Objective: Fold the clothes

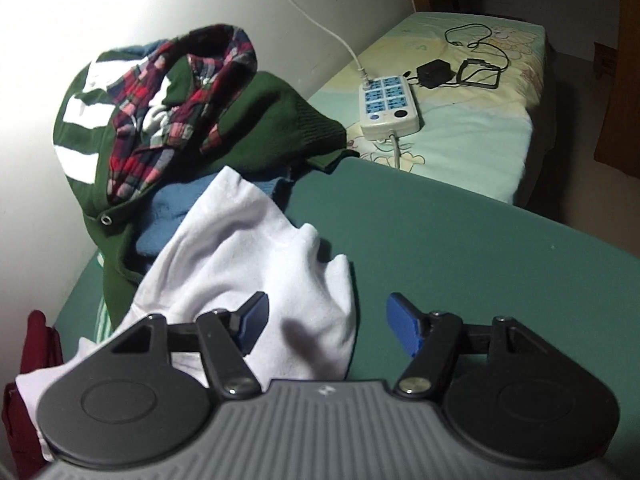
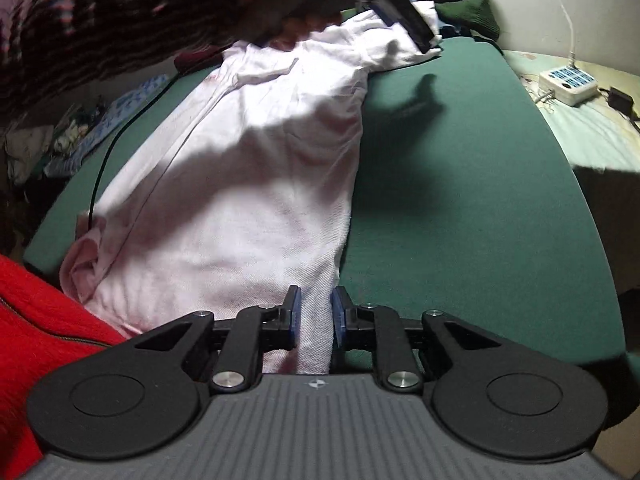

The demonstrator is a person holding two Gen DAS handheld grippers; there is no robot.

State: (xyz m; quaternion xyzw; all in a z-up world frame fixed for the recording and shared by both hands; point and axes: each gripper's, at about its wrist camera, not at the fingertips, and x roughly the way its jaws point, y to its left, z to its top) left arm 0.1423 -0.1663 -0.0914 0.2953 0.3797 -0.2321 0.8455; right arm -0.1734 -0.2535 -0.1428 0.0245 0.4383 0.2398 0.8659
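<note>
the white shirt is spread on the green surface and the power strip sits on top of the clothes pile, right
Not quite. The white shirt does lie on the green surface, but the power strip sits on the pale bedsheet beside the clothes pile, not on it; the left wrist view shows this.

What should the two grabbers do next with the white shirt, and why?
Probably the left gripper should close on the far end of the white shirt. Its jaws are open over that end, while the right gripper already has the near hem between its narrow jaws. Then both ends could lift to fold.
</note>
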